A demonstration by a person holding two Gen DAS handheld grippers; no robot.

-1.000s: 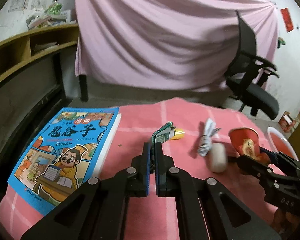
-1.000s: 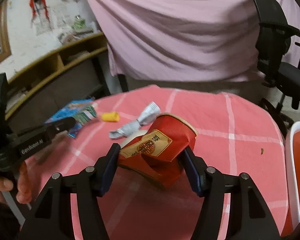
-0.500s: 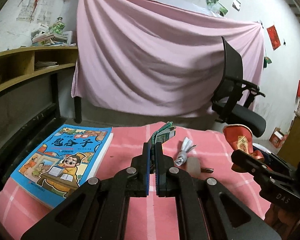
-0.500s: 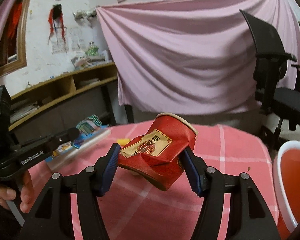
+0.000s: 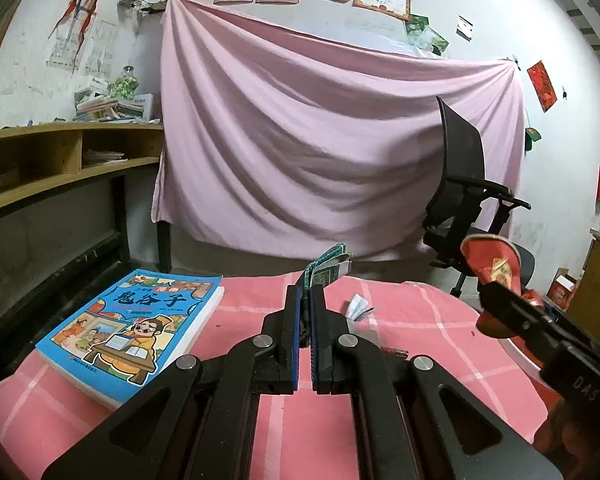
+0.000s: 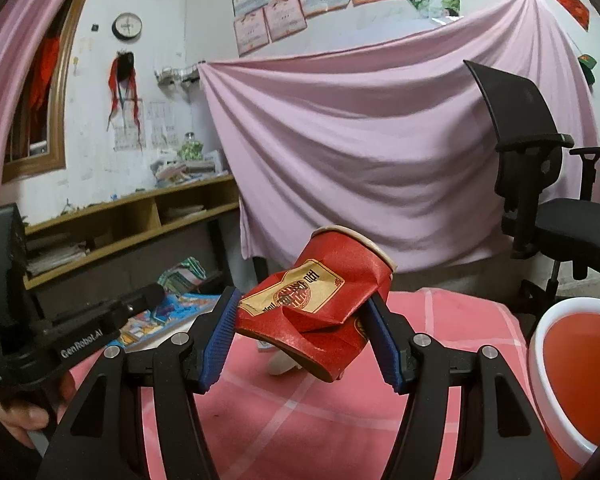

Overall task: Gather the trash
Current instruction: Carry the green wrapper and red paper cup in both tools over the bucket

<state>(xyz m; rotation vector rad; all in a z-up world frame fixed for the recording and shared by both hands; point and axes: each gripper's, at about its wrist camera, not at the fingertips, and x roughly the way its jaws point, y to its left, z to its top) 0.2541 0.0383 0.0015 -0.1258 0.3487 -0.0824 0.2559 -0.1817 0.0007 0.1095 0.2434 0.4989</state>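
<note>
My left gripper (image 5: 305, 300) is shut on a green snack wrapper (image 5: 327, 266) and holds it above the pink checked tablecloth (image 5: 420, 340). My right gripper (image 6: 300, 316) is shut on a crushed red paper cup (image 6: 320, 304), lifted above the table; the cup also shows in the left wrist view (image 5: 494, 268). A crumpled white wrapper (image 5: 358, 307) lies on the cloth beyond the left gripper. A white bin with a red liner (image 6: 572, 364) stands at the right, next to the right gripper. A pale object (image 6: 280, 364) lies on the cloth under the cup.
A blue comic book (image 5: 136, 328) lies on the table's left side. A black office chair (image 6: 540, 200) stands behind the table at the right. A wooden shelf (image 5: 60, 160) runs along the left wall. A pink sheet (image 5: 320, 152) hangs behind.
Both grippers have risen and tilted up, carrying the green wrapper and the red cup higher. The table's trash has dropped lower in view; the yellow piece is out of sight.
</note>
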